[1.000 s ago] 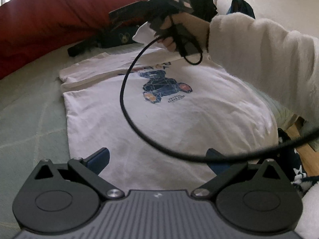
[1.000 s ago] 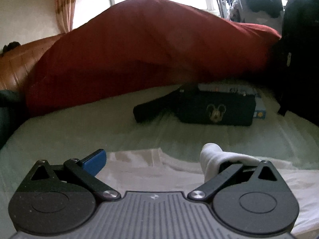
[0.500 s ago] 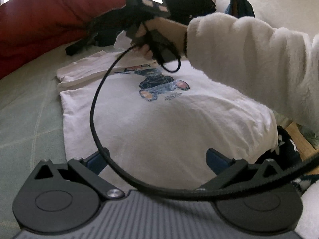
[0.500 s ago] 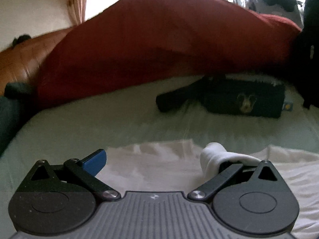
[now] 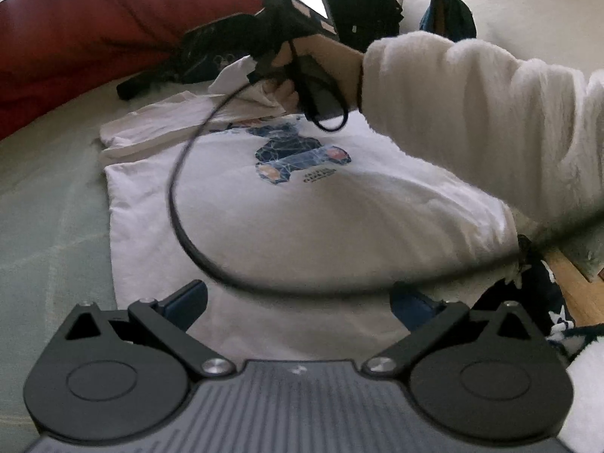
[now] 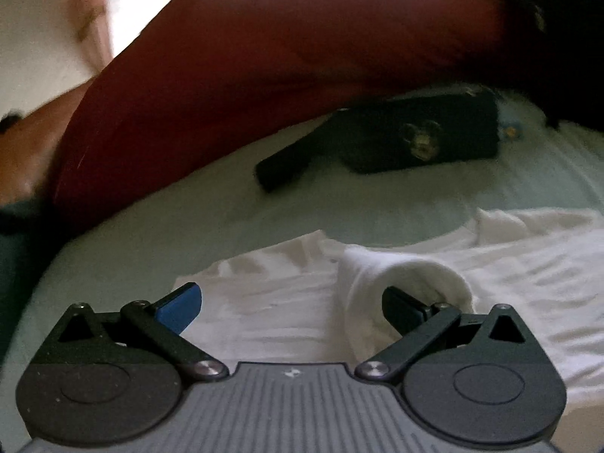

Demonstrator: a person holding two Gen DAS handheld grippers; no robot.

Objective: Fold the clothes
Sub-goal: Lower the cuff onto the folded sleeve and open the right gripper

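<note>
A white T-shirt (image 5: 309, 219) with a blue bear print lies flat on the pale green bed, its left sleeve folded in. My left gripper (image 5: 298, 302) is open and empty, low over the shirt's hem. My right gripper (image 6: 290, 305) is open over the shirt's collar end (image 6: 264, 294); a fold of white sleeve (image 6: 407, 275) is draped over its right finger. In the left wrist view the right gripper (image 5: 226, 41) is held by a hand in a white fleece sleeve above the far end of the shirt.
A red duvet (image 6: 302, 49) is heaped at the head of the bed. A black Mickey Mouse pouch (image 6: 415, 139) with a strap lies beyond the shirt. A black cable (image 5: 181, 219) loops over the shirt. Dark clothing (image 5: 543, 302) and wooden floor lie at the bed's right edge.
The right gripper has swung left and tilted down toward the shirt, carrying the sleeve fold over the shirt body. The left gripper has stayed open near the hem.
</note>
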